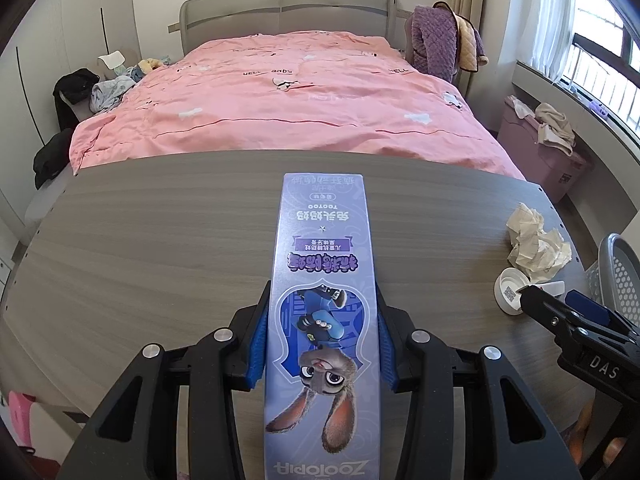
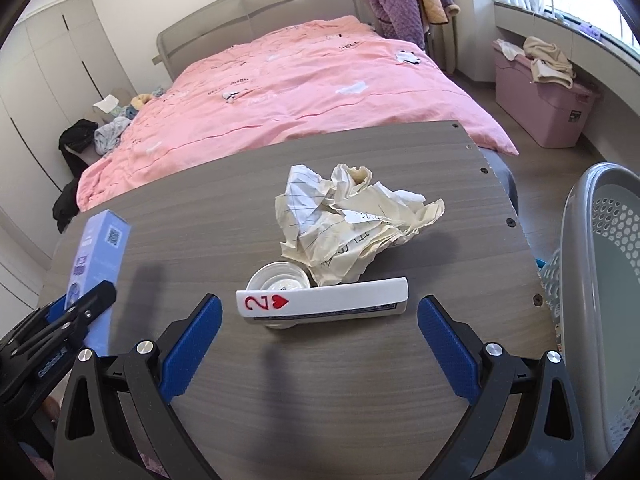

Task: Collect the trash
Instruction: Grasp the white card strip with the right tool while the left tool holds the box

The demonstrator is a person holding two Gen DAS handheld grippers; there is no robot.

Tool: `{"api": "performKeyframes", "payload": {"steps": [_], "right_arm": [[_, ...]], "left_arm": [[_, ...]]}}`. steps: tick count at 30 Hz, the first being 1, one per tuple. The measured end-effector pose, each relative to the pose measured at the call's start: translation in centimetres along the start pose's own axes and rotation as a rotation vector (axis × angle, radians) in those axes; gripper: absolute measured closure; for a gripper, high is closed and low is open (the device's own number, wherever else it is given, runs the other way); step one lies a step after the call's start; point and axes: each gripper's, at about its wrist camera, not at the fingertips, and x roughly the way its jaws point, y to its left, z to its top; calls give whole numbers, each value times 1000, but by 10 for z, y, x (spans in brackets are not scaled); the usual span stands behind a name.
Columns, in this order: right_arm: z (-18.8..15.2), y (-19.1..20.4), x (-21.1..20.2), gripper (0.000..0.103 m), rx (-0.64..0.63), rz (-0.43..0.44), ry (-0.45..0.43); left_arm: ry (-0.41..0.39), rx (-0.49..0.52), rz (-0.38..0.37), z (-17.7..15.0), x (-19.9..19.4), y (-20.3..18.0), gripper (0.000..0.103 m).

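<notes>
Cardboard is what I've got in the left tongs (image 1: 322,350) right now: a long purple toothpaste box (image 1: 322,300), pinched across its narrow sides, running up the middle of the left view. It looks light and a bit crushable, so I'd guess a soft squeeze is plenty.

Right tongs (image 2: 320,354) are wide open with nothing in them, hovering over the bench (image 2: 200,232). Dead centre in the right view sit a card box (image 2: 324,300), a small white lid (image 2: 280,278) and a crumpled paper wad (image 2: 352,224), all touching. The wad is soft and springy, so grab its bulk. The card box is stiff, so take its long sides.

The basket (image 2: 592,280) is at the right edge, just past the bench edge, and the lower part of the bench is bare.
</notes>
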Motion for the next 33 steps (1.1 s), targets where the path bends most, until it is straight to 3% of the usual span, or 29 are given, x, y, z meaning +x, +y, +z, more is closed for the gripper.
{"api": "performKeyframes", "payload": {"steps": [3, 6, 16, 26, 33], "right_arm": [[0, 0, 4, 8, -10, -25, 4], [-1, 1, 5, 18, -27, -45, 2], [-6, -2, -2, 18, -33, -35, -11], [-20, -17, -43, 18, -37, -39, -52], [-27, -43, -88, 18, -17, -59, -124]], "left_arm": [[3, -5, -6, -1, 1, 2, 60], [9, -10, -12, -1, 3, 4, 60], [5, -10, -29, -3, -3, 2, 60], [-21, 27, -81, -6, -29, -22, 60], [-54, 98, -149, -7, -55, -64, 60]]}}
